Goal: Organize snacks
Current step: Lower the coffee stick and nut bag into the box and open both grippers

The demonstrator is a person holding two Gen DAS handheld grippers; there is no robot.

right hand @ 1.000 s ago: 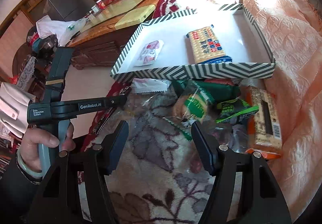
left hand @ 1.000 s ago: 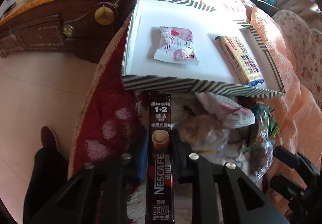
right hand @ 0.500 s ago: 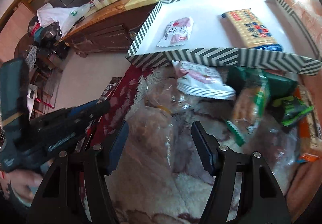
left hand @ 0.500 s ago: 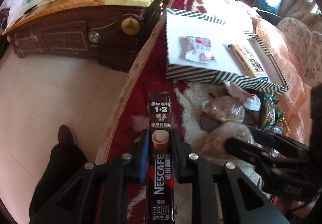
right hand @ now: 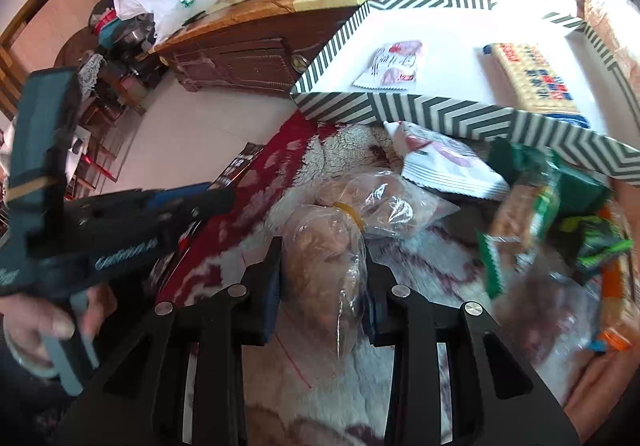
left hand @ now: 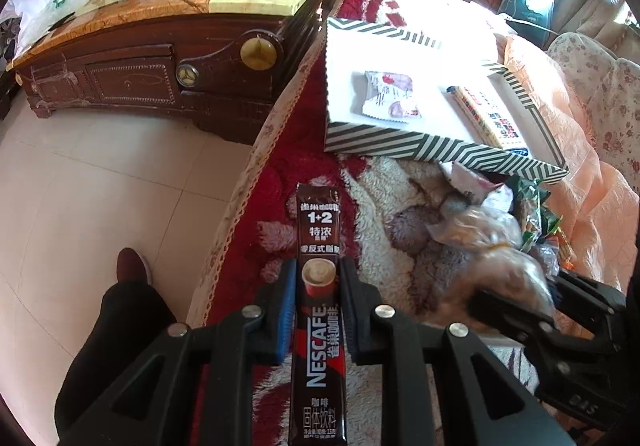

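My left gripper [left hand: 318, 278] is shut on a brown Nescafe coffee stick [left hand: 318, 286], held above the red patterned blanket, near and left of the striped white box [left hand: 400, 143]. The box holds a white-pink snack packet [left hand: 386, 95] and a cracker pack [left hand: 486, 117]. My right gripper [right hand: 322, 266] is shut on a clear bag of brown pastries [right hand: 324, 262] in the snack pile just in front of the box [right hand: 400, 107]. The left gripper [right hand: 120, 221] shows at the left of the right wrist view.
A loose pile lies in front of the box: a white packet [right hand: 444, 161], green packets [right hand: 560, 197] and an orange pack [right hand: 616, 306]. A dark wooden cabinet [left hand: 160, 61] stands on the tiled floor at left. A peach quilt [left hand: 592, 185] lies at right.
My left gripper has pulled back from the box with the coffee stick. My right gripper moved left onto the pastry bag and closed on it.
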